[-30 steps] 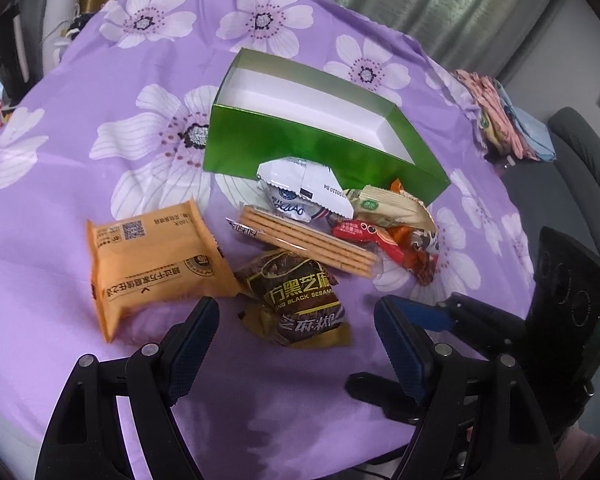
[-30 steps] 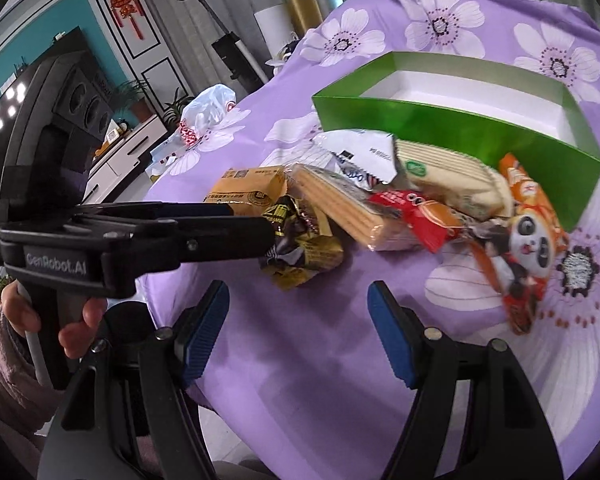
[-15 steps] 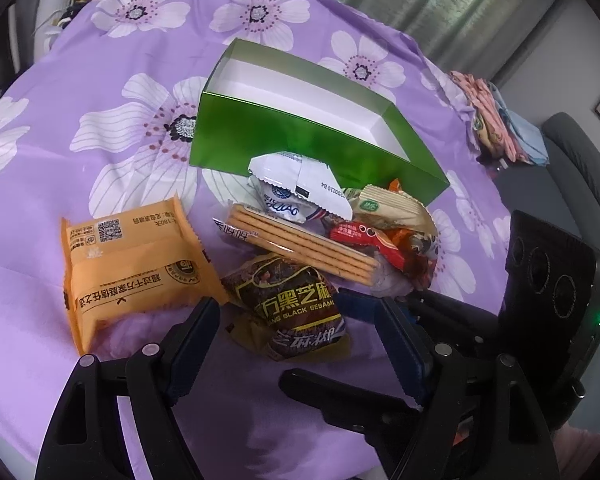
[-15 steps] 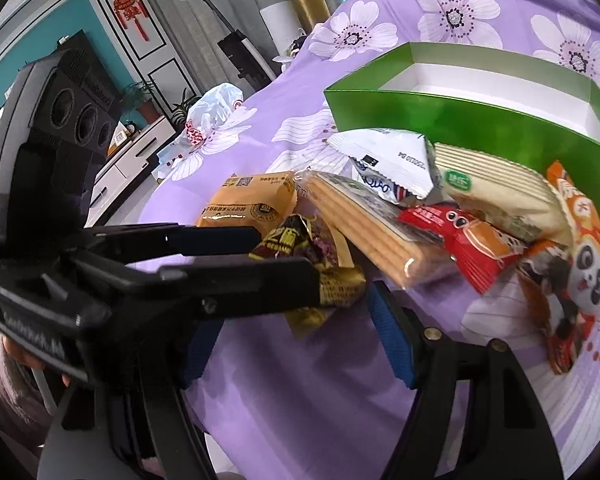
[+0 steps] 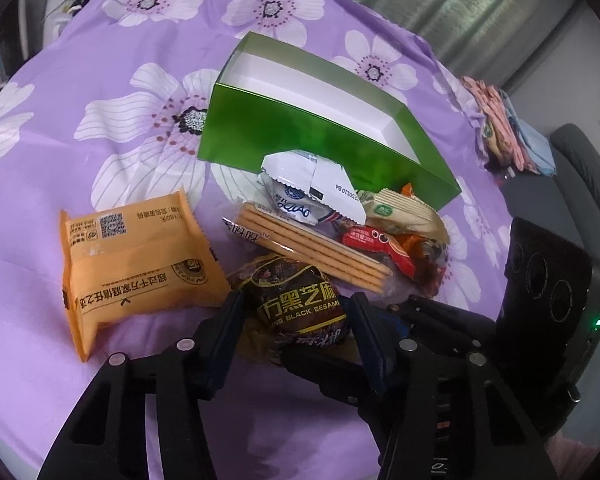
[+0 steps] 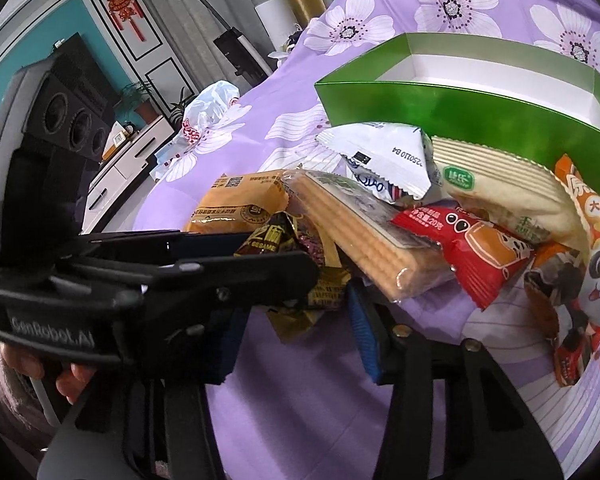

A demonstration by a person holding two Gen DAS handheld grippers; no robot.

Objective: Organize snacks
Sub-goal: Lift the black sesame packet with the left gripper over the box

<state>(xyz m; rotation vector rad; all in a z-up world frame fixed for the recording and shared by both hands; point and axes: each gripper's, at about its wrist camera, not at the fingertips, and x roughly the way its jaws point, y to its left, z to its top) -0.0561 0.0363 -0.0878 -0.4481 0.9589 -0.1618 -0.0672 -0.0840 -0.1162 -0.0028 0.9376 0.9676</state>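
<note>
You can read "BLACK SESAME" on the dark sesame packet (image 5: 300,300). The white packet (image 5: 312,188) shows "250110 B4". The left tongs (image 6: 236,256) read "GenRobot.AI"

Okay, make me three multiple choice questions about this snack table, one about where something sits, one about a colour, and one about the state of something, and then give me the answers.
1. Where does the orange packet lie relative to the black sesame packet, seen from the left wrist camera?
A. To its left
B. Inside the box
C. Underneath it

2. What colour is the outside of the open box?
A. Red
B. Green
C. Blue

3. What is the left gripper doing?
A. Hanging open far above the table
B. Clamped on the box wall
C. Jaws closing in on either side of the black sesame packet

Answers:
1. A, the orange packet sits beside the sesame packet on the purple cloth.
2. B, its outer walls are shiny green, with a white inside.
3. C, one jaw stands at each side of the packet.
</note>
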